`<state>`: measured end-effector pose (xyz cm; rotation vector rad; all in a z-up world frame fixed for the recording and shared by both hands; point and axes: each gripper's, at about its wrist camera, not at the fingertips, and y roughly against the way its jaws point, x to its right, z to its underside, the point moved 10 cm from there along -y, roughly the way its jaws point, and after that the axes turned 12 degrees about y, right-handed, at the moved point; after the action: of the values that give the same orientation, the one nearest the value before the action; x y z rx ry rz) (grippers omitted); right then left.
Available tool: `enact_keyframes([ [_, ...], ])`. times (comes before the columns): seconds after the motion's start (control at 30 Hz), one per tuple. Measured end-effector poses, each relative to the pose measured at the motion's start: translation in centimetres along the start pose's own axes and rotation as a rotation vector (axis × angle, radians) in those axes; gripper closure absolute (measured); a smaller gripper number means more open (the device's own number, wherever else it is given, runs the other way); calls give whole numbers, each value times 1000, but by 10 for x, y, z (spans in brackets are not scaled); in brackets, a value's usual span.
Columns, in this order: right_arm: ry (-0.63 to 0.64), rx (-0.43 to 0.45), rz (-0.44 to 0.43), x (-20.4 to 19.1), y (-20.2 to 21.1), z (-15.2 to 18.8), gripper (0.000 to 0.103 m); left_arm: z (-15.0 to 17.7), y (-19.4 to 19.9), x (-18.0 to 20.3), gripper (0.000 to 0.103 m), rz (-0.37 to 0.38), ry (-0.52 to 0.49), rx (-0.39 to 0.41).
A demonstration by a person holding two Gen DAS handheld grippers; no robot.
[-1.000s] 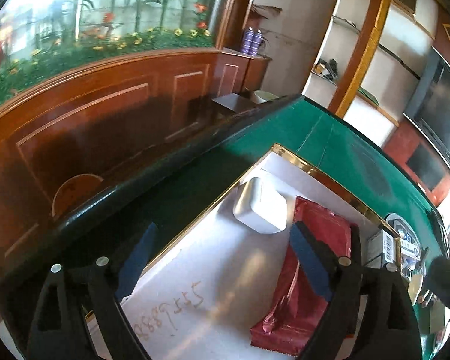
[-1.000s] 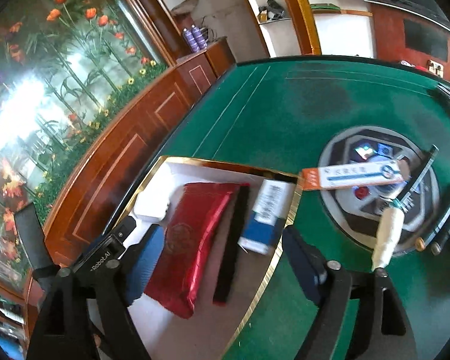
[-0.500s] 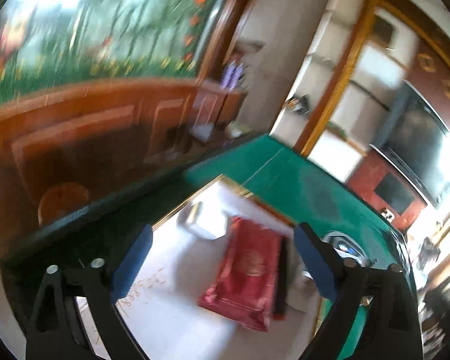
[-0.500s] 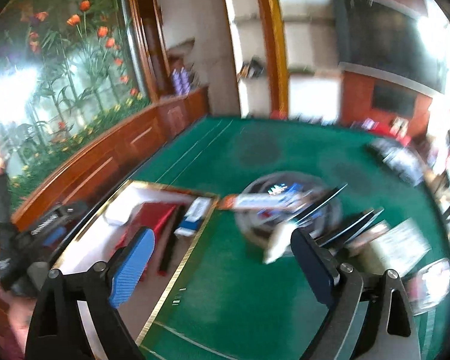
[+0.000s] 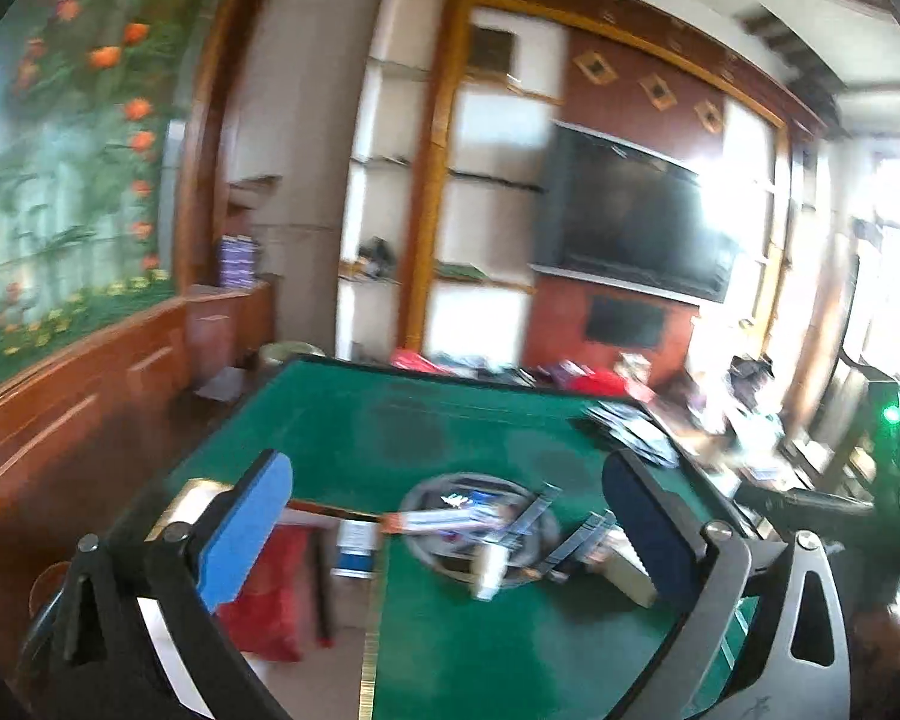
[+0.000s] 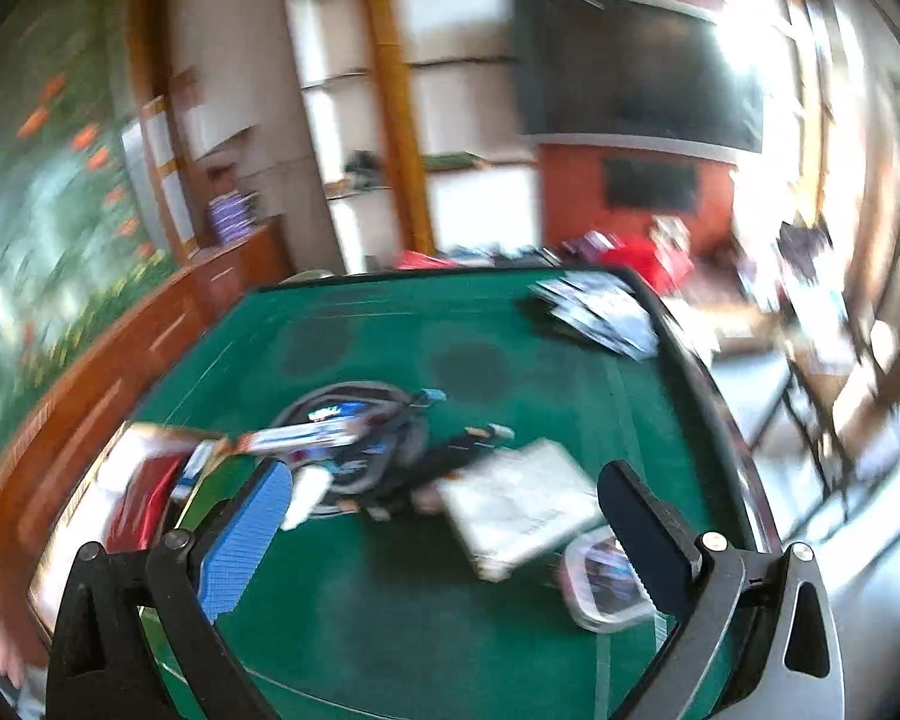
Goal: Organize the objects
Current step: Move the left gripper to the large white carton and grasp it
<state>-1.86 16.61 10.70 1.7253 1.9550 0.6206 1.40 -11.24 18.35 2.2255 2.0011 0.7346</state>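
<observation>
Presently catalogued: green felt-topped desk (image 5: 450, 438) with dark edge, seen in both wrist views; gold-rimmed white tray (image 5: 366, 648) at its left side, holding a shiny red foil packet (image 5: 270, 588), a slim black stick (image 5: 323, 588) beside it and a small blue-and-white box (image 5: 354, 546); long orange-and-white carton (image 5: 444, 519) lying across the tray rim and a round dark centre panel (image 5: 480, 531) of the desk.

Left wrist view only: tray contents fairly distinct; white-handled tool (image 5: 491, 570) at the panel; right gripper's dark body at the far right edge. Right wrist view only: flat grey-white rectangular case (image 6: 519, 507) near the middle of the desk; clear-rimmed container (image 6: 603, 591) just behind the right finger; loose pile of glossy packets (image 6: 600, 312) at the far right corner; a person's hand at the lower left.

Left gripper (image 5: 444, 534): fingers wide, having just been opening, nothing between them. Right gripper (image 6: 444, 534): the same, fingers wide, empty.

Writing: none legible; both views motion-blurred.
</observation>
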Motion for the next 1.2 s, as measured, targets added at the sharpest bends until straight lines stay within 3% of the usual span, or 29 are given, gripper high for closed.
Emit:
enact_keyframes([
  [0.1,-126,-4,20,48,2,15,0,20,-26,33,0,36,-97,-121],
  [0.2,-178,-24,17,68,-10,33,0,48,-58,42,0,-16,-125,-176],
  [0.3,-186,-82,-83,59,-40,39,0,77,-77,40,0,-16,-95,-239],
  [0.4,-216,-121,-142,55,-78,32,0,102,-100,25,0,-75,-102,-299],
  [0.47,-236,-137,-161,54,-104,26,0,110,-106,13,0,-94,-88,-319],
  [0.63,-177,-215,-116,51,-171,22,0,112,-116,-14,0,-137,-42,-350],
  [0.73,-140,-295,-200,36,-196,33,0,113,-120,-24,0,-149,-27,-353],
  [0.87,-88,-342,-522,-19,-177,54,0,113,-121,-24,0,-109,-10,-349],
  [0.97,18,-316,-773,-69,-132,63,0,117,-123,-12,0,-69,-47,-346],
  [1.0,48,-287,-818,-79,-116,63,0,120,-123,-8,0,-58,-63,-350],
  [1.1,29,-194,-777,-71,-97,60,0,137,-125,10,0,-18,-129,-383],
  [1.2,-68,-196,-698,-45,-106,66,0,155,-127,29,0,11,-226,-396],
])
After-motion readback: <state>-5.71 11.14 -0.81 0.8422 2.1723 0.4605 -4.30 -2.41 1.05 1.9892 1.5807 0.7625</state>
